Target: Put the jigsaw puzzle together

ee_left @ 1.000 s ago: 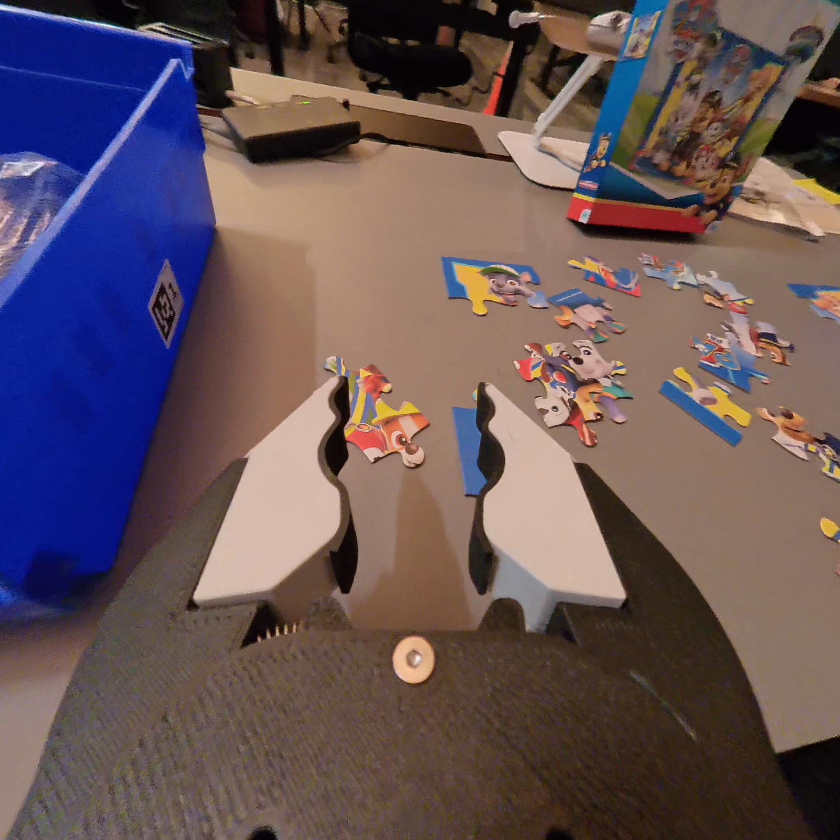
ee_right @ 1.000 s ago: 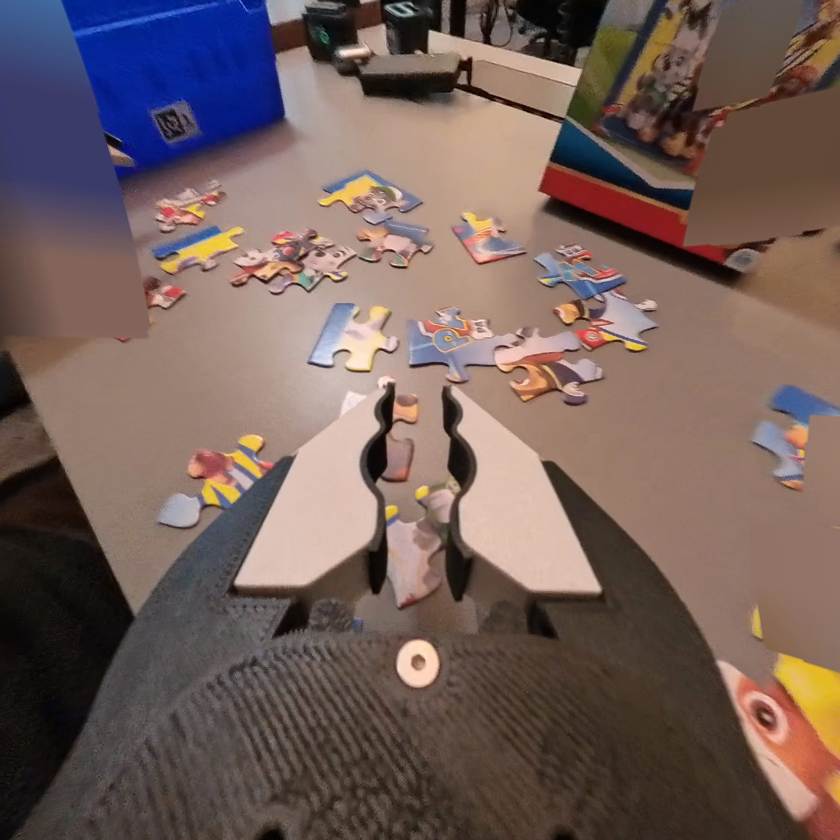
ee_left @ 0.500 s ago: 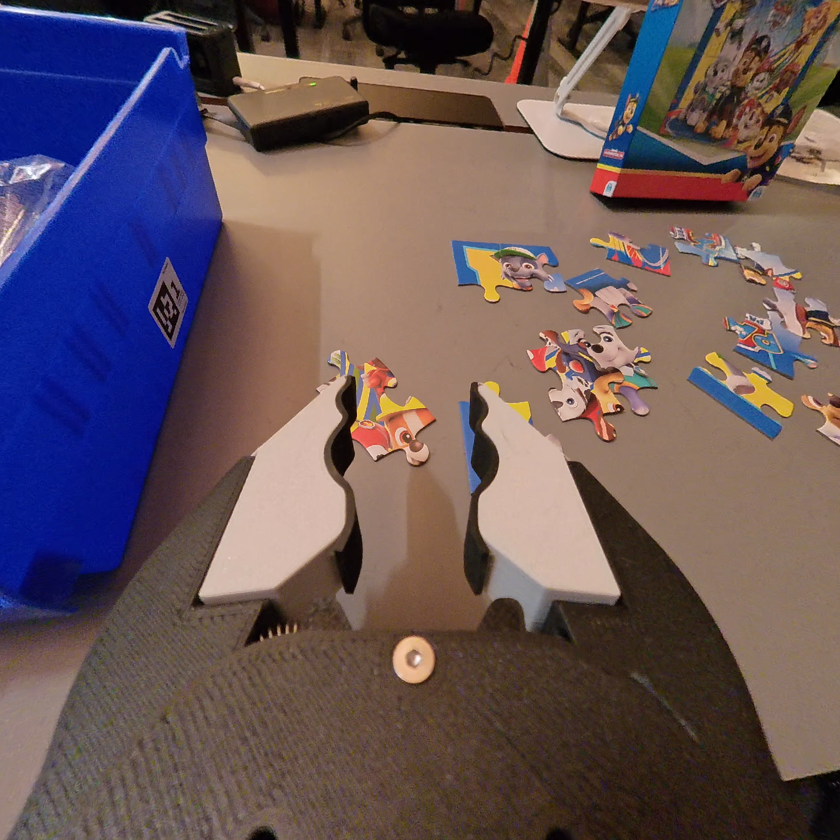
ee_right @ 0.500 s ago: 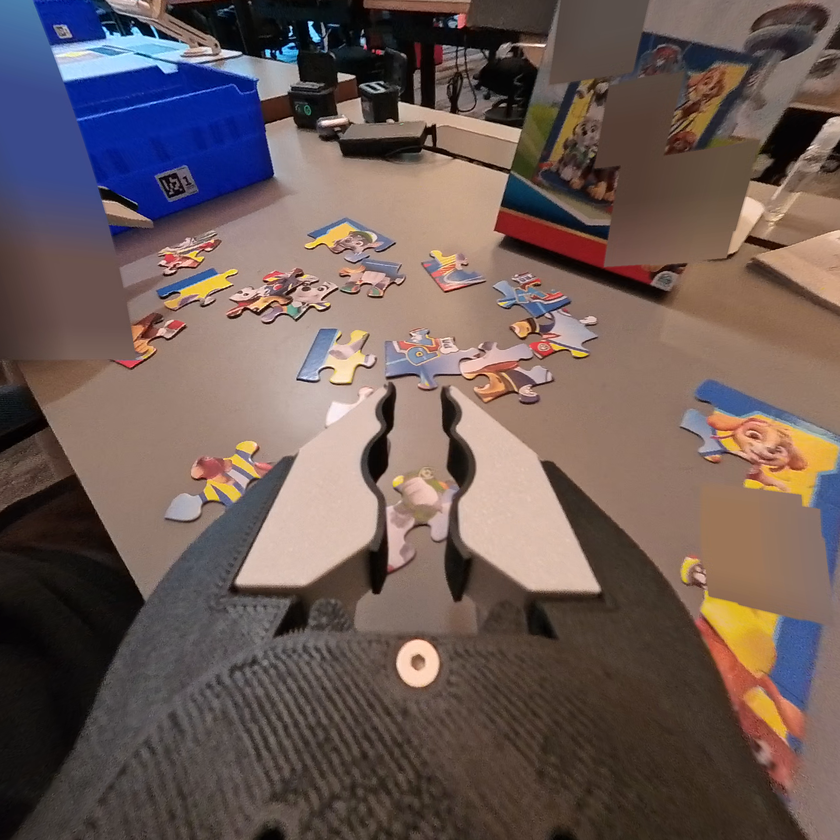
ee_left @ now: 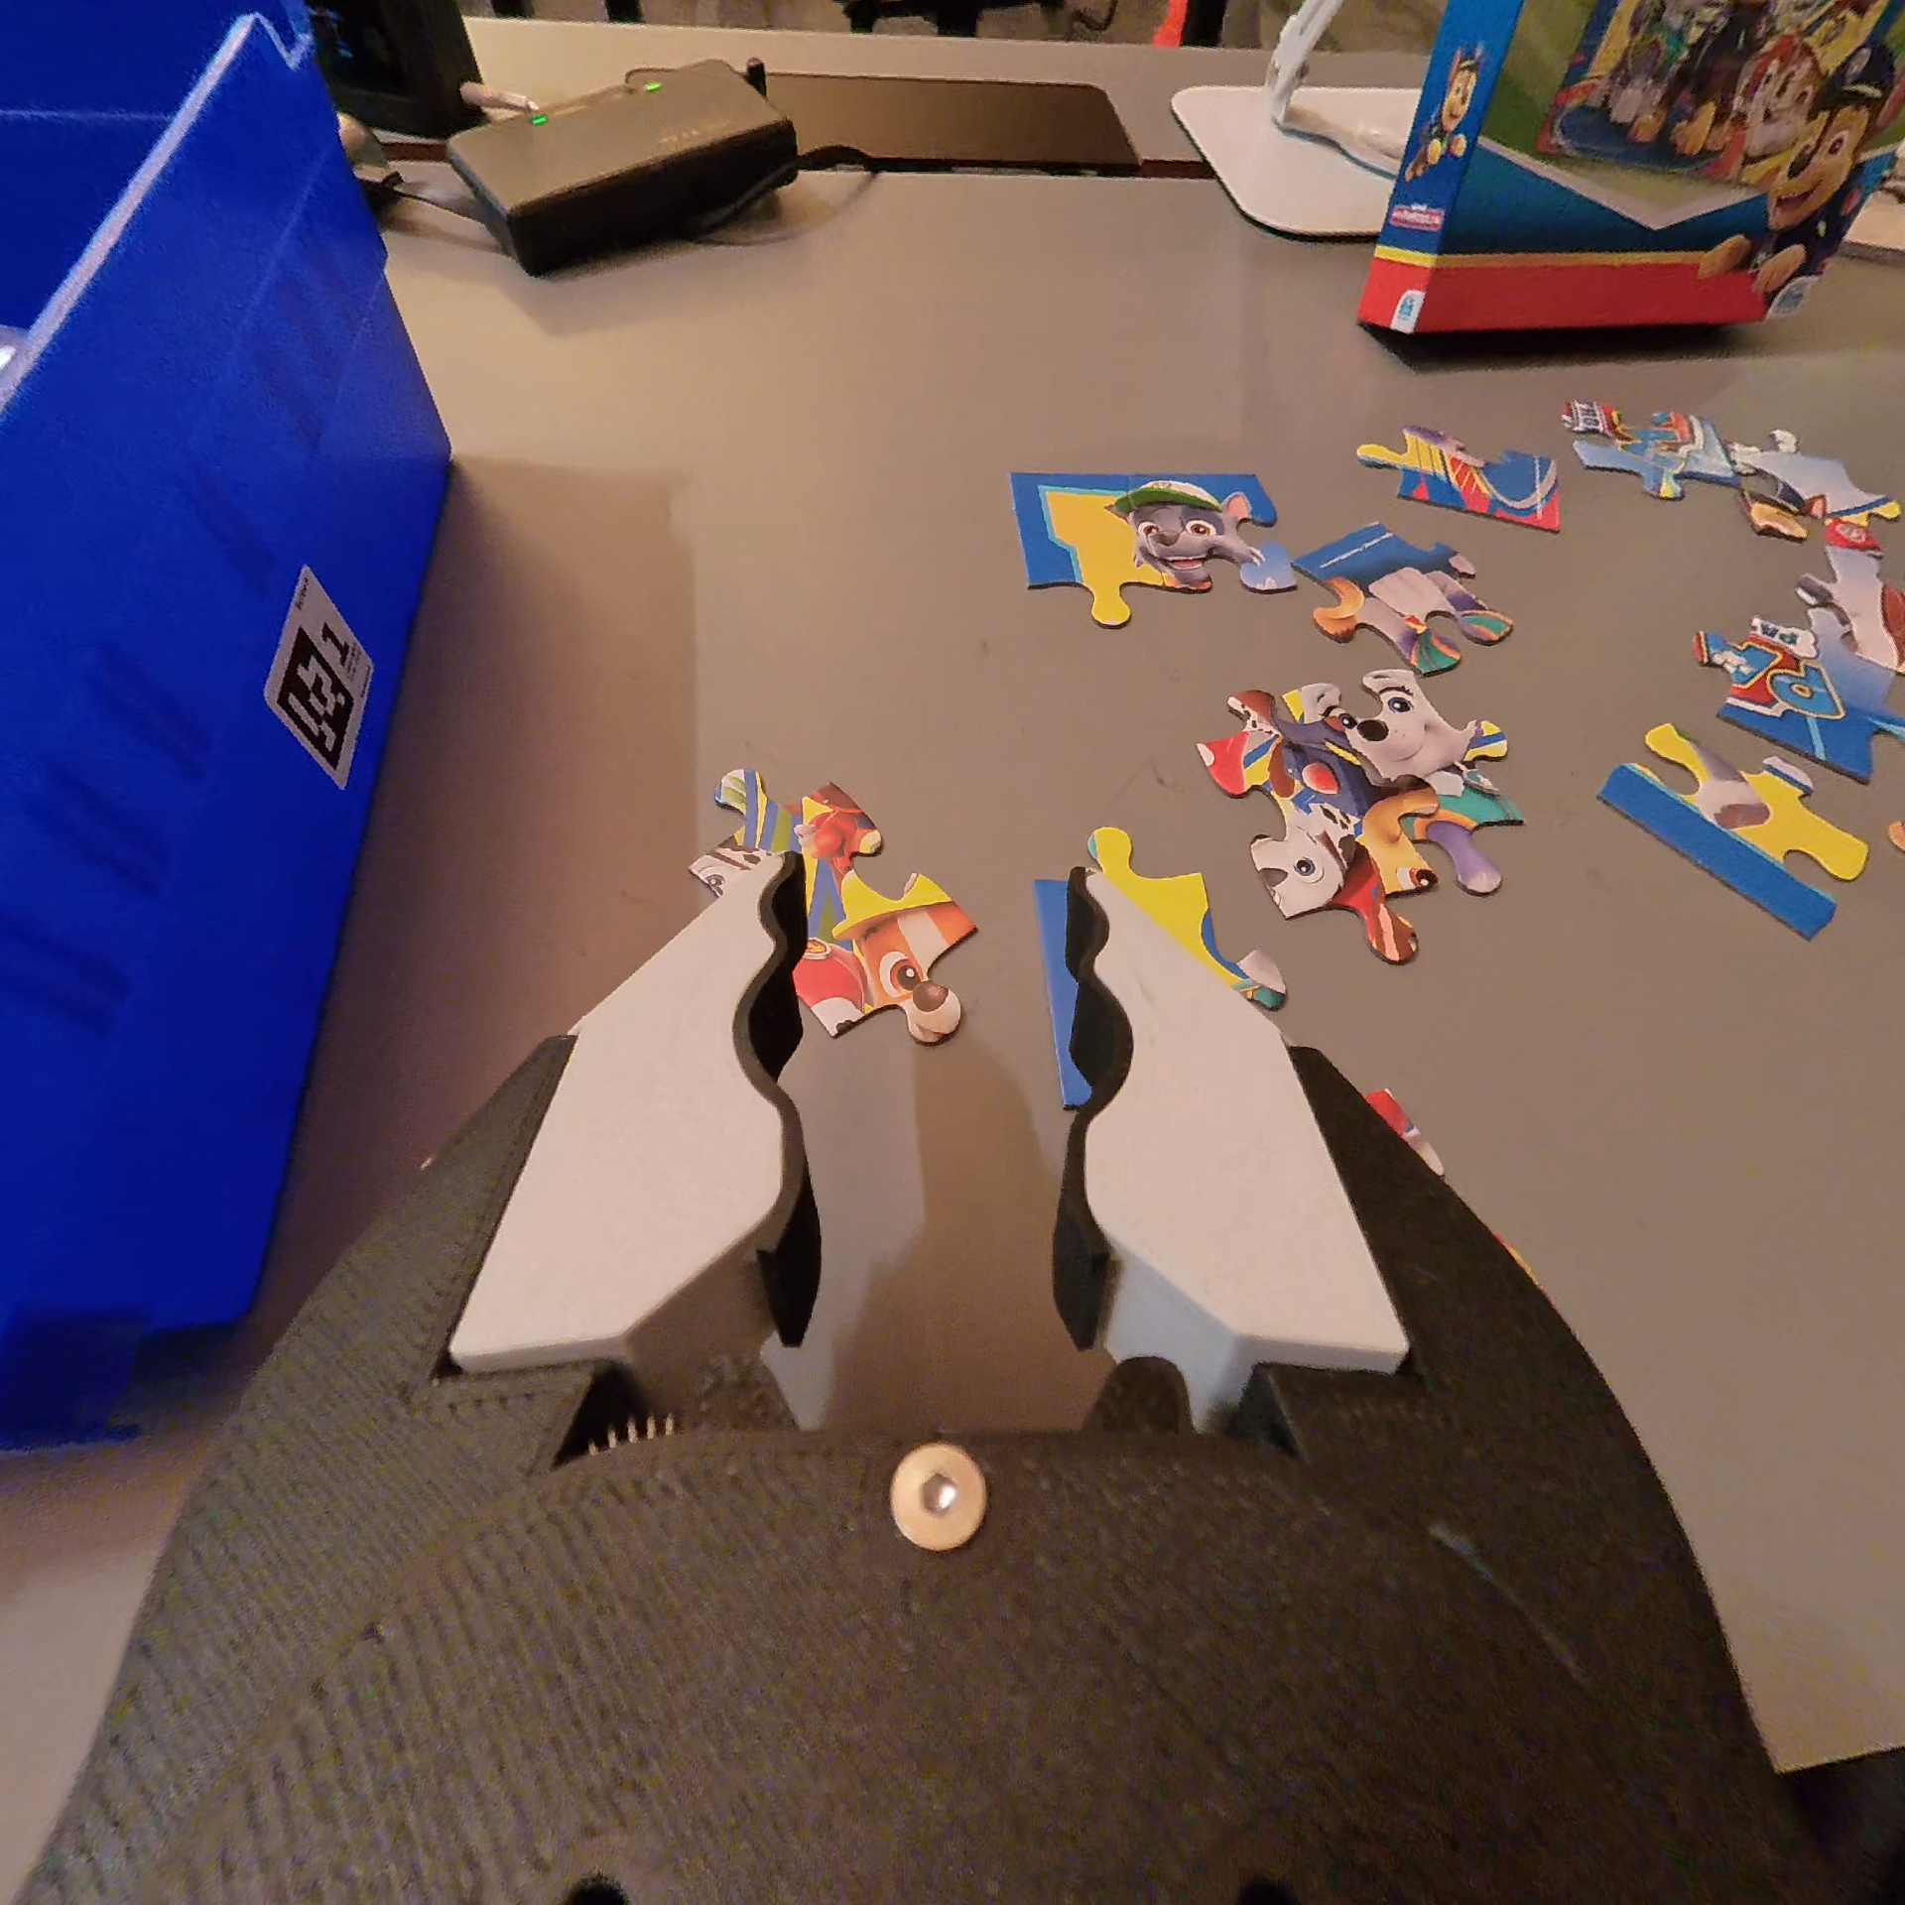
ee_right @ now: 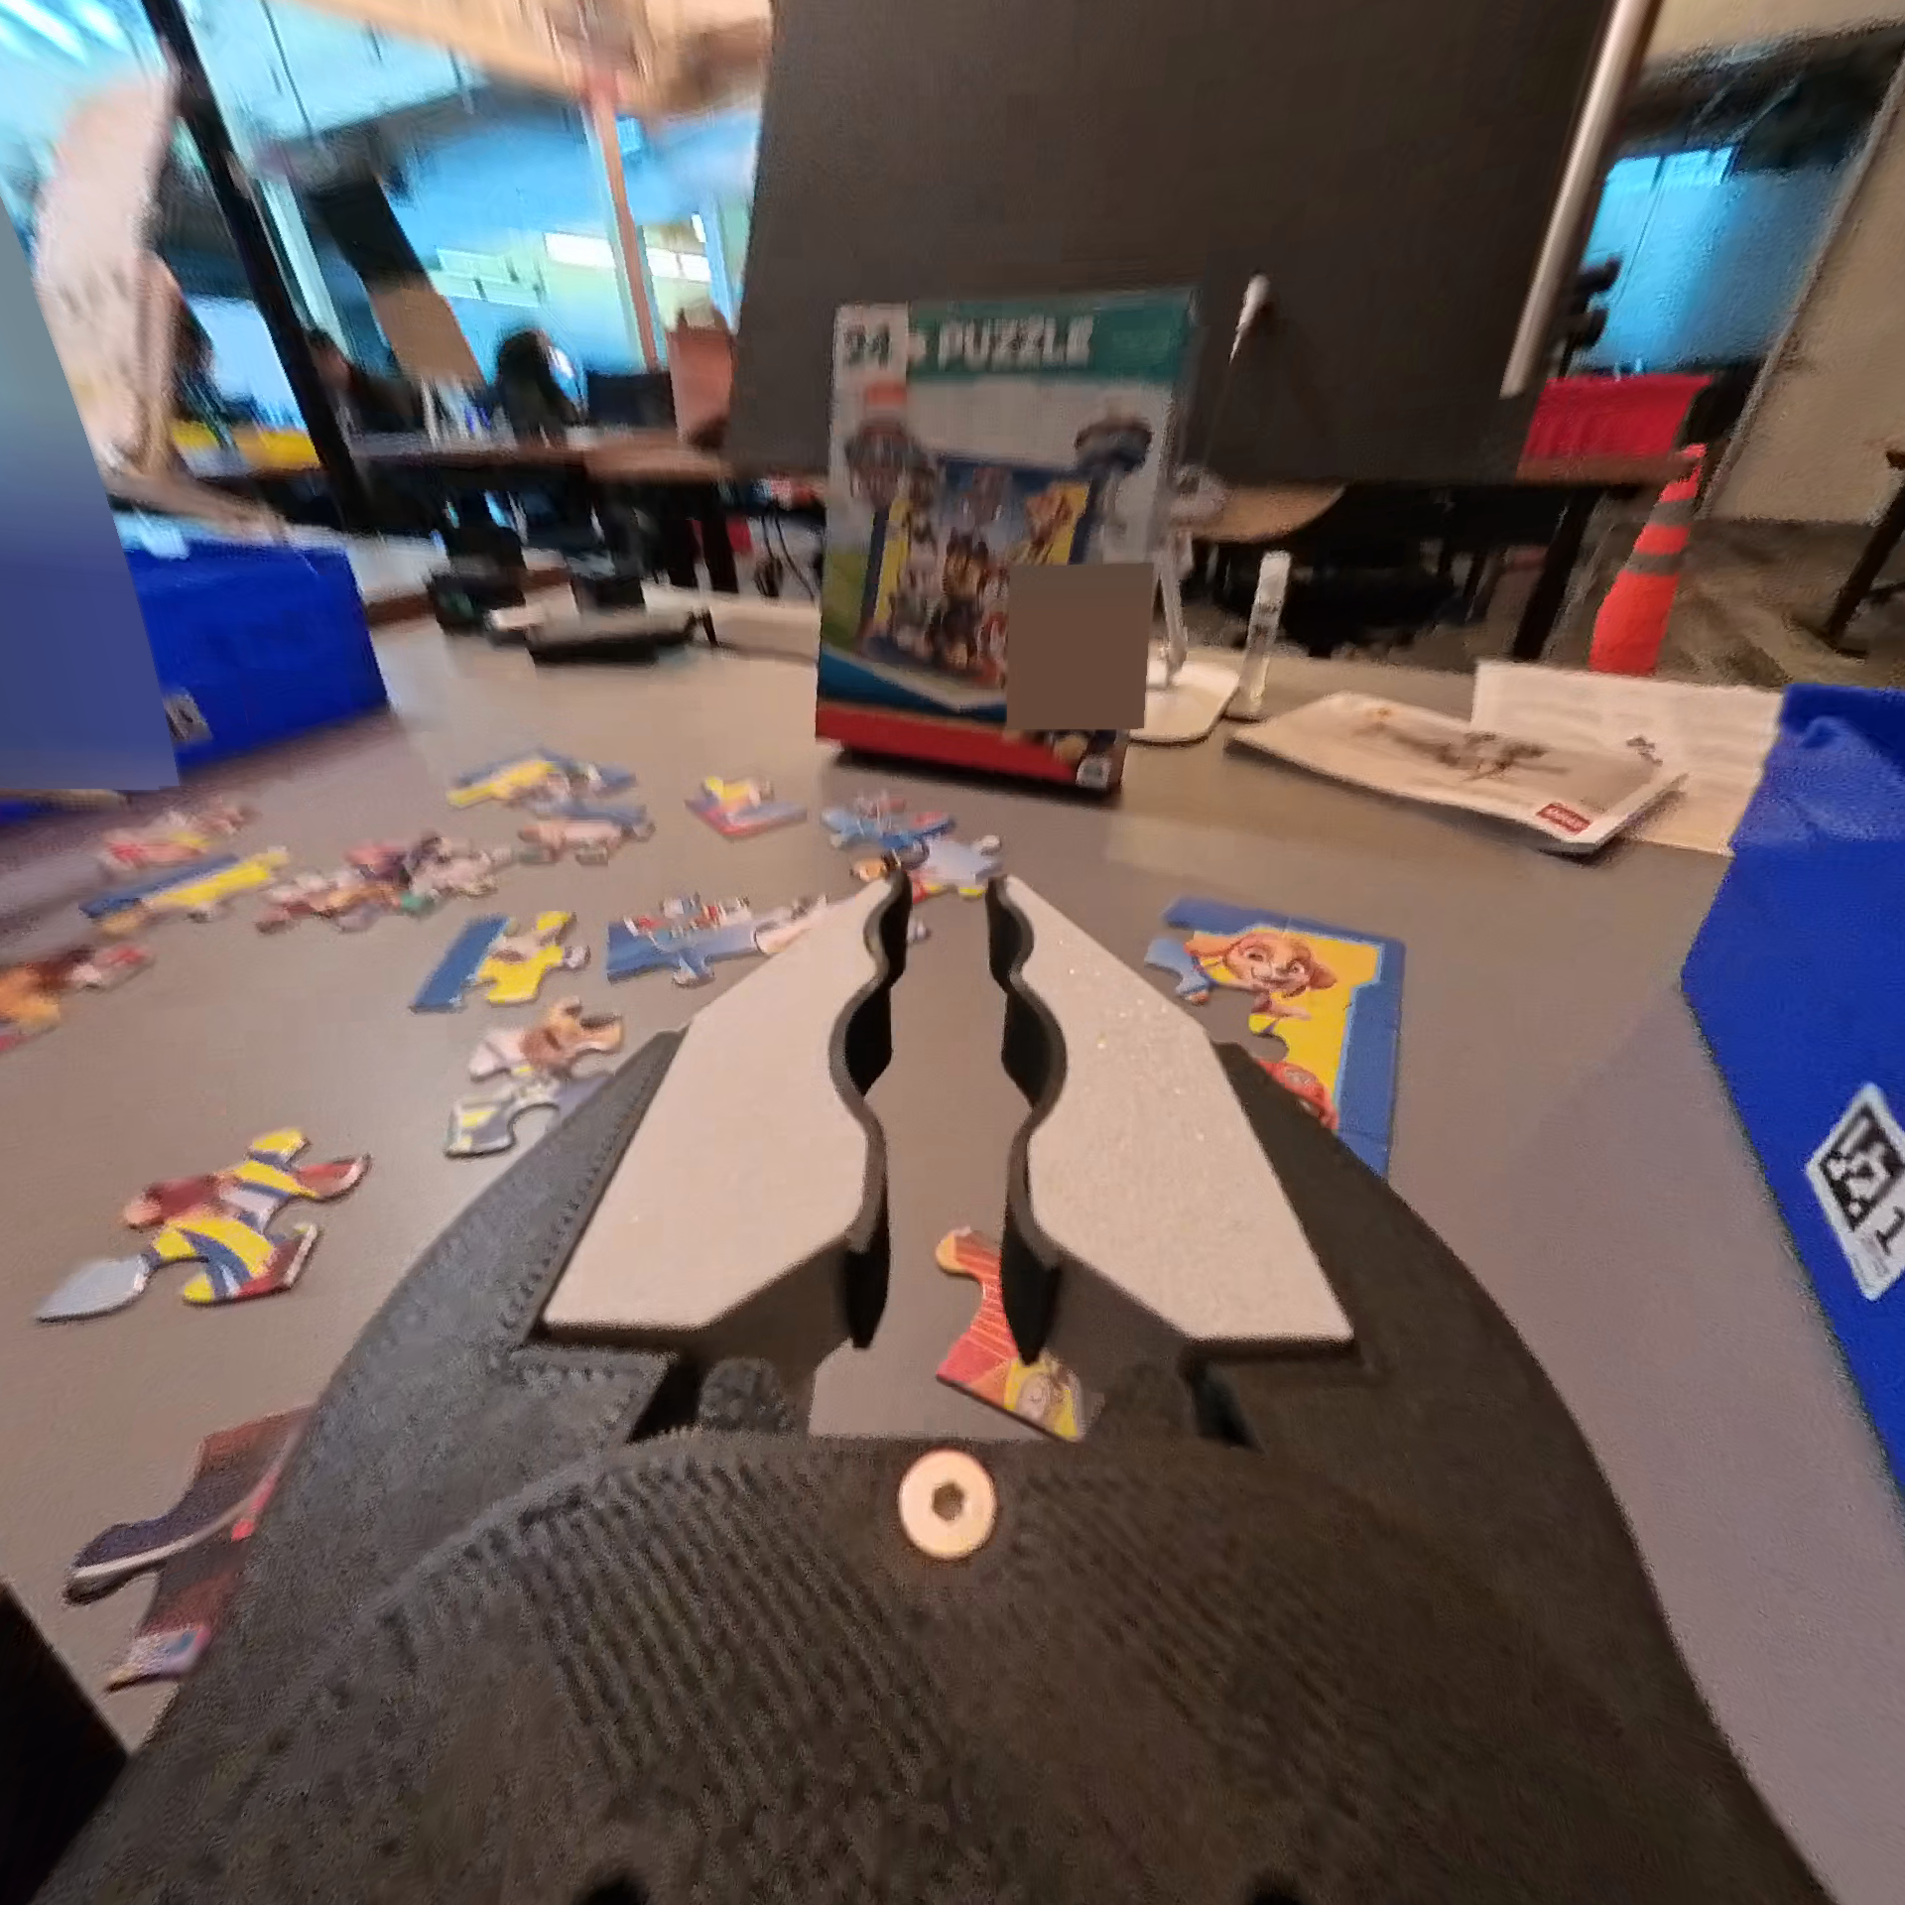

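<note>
While our left gripper hangs wide open and empty over colourful cardboard puzzle pieces beside the blue plastic bin, our right gripper, farther from that bin, is narrowly parted and grips nothing.

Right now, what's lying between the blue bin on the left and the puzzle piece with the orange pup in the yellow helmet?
Only bare grey table lies between the blue bin and that puzzle piece, as the left wrist view shows.
</note>
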The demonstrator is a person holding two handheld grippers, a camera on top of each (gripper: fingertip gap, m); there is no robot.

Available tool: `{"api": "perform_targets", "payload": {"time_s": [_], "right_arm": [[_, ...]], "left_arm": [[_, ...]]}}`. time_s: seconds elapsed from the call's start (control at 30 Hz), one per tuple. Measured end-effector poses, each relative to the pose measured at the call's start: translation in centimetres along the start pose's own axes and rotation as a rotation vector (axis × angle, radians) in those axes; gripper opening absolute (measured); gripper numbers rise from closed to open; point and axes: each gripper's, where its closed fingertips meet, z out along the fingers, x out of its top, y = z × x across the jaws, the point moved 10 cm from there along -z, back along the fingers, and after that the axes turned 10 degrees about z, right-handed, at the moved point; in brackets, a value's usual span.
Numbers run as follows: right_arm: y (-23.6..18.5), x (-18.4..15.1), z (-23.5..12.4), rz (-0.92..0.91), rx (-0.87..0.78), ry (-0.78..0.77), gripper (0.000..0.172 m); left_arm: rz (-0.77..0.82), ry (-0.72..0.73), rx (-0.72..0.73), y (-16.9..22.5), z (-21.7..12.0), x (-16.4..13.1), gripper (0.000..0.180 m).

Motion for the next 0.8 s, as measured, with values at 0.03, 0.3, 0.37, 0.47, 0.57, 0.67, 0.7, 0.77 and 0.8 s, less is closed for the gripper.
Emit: {"api": "perform_targets", "payload": {"time_s": [0.03,0.3,0.37,0.47,0.57,0.67,0.7,0.77,0.8], "right_arm": [[0.1,0.1,-0.4,0.02,0.022,0.035,0.014],[0.1,0.3,-2.0,0.025,0.076,0.164,0.013],[-0.1,0.3,-2.2,0.008,0.078,0.178,0.011],[-0.4,0.2,-2.3,-0.016,0.081,0.183,0.006],[-0.6,0.1,-2.2,-0.035,0.079,0.171,0.006],[-0.9,0.0,-2.1,-0.061,0.072,0.159,0.006],[-1.0,0.0,-2.1,-0.071,0.069,0.156,0.005],[-1.2,-0.1,-2.0,-0.089,0.064,0.153,0.005],[-1.2,-0.1,-2.0,-0.095,0.062,0.153,0.004]], "left_arm": [[-0.002,0.002,-0.003,0.0,0.0,0.0,0.049],[0.04,0.028,0.028,0.4,-0.3,0.2,0.051],[0.067,0.042,0.045,0.7,-0.4,0.2,0.051],[0.09,0.042,0.049,0.9,-0.5,0.2,0.051],[0.088,0.04,0.038,0.9,-0.5,0.2,0.052],[0.071,0.037,0.027,0.7,-0.6,0.1,0.054],[0.065,0.044,0.024,0.6,-0.6,0.1,0.054],[0.053,0.055,0.017,0.5,-0.7,0.1,0.054],[0.049,0.055,0.014,0.4,-0.7,0.1,0.054]]}}
